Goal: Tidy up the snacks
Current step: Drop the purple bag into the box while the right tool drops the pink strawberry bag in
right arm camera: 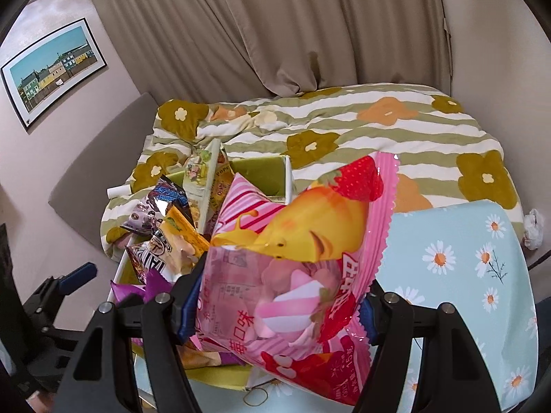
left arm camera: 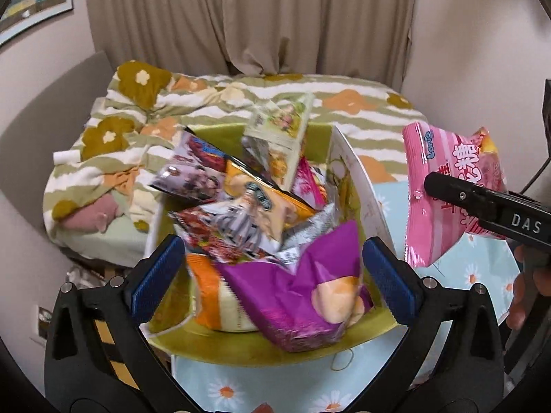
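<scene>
A green-lined box stands on the table, heaped with several snack packets, a purple packet on top at the front. My left gripper is open and empty, its blue pads either side of the box's near end, just above the packets. My right gripper is shut on a pink marshmallow bag and holds it in the air to the right of the box. The bag also shows in the left wrist view, with the right gripper's black finger across it.
The table carries a light blue daisy-print cloth. Behind it is a bed with a striped floral quilt, beige curtains at the back, and a framed picture on the left wall. A rubber band lies on the cloth near the box.
</scene>
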The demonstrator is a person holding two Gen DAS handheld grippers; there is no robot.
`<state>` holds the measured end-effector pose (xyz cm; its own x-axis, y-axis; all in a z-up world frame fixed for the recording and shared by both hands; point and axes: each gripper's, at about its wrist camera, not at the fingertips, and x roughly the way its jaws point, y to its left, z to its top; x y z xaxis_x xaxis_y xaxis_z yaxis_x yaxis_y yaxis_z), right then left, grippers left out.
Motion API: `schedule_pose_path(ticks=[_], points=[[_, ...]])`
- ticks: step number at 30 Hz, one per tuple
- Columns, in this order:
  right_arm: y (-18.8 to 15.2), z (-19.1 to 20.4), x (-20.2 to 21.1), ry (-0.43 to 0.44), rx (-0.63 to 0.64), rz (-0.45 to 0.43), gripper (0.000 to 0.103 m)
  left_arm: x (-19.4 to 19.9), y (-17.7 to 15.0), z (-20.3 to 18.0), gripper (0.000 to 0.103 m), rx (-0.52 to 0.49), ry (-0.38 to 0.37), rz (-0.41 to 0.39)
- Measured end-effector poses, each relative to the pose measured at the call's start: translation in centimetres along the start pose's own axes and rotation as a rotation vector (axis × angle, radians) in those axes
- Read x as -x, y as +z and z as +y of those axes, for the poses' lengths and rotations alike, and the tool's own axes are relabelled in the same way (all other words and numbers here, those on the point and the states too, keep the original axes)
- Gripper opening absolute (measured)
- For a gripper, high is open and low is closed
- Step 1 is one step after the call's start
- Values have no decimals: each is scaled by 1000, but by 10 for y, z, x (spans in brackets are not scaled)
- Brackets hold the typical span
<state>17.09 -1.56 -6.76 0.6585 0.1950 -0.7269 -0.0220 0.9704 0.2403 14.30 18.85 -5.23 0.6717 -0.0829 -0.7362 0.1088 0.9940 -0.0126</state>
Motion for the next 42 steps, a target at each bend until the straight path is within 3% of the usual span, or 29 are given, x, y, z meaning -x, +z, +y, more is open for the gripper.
schedule_pose_path(ticks=[9,17,19,20,21,25,32,42], points=[[39,41,-6,62,91,-24,67,23,10,31,103,43,45,-53],[55,60,-58,97,88,16,69,15,9,48,103,38,62,-49],[52,60,-67,113,70,34,81,11,6,49,103,29,58,-37],[50,59,-68,112,59,39,98,8,5,49,103,21,58,-31],[48,58,-67,102,53,35,103,6,4,49,103,13,62,-25],[37,52,-60,55,53,39,103,0,-1,45,103,10,68,-6],[31,45,-36,47,70,31,103,11,-5,32,103,9,86,-12],[10,28,69,-8,100,-68,103,74,1,-13,103,-12,60,-98]])
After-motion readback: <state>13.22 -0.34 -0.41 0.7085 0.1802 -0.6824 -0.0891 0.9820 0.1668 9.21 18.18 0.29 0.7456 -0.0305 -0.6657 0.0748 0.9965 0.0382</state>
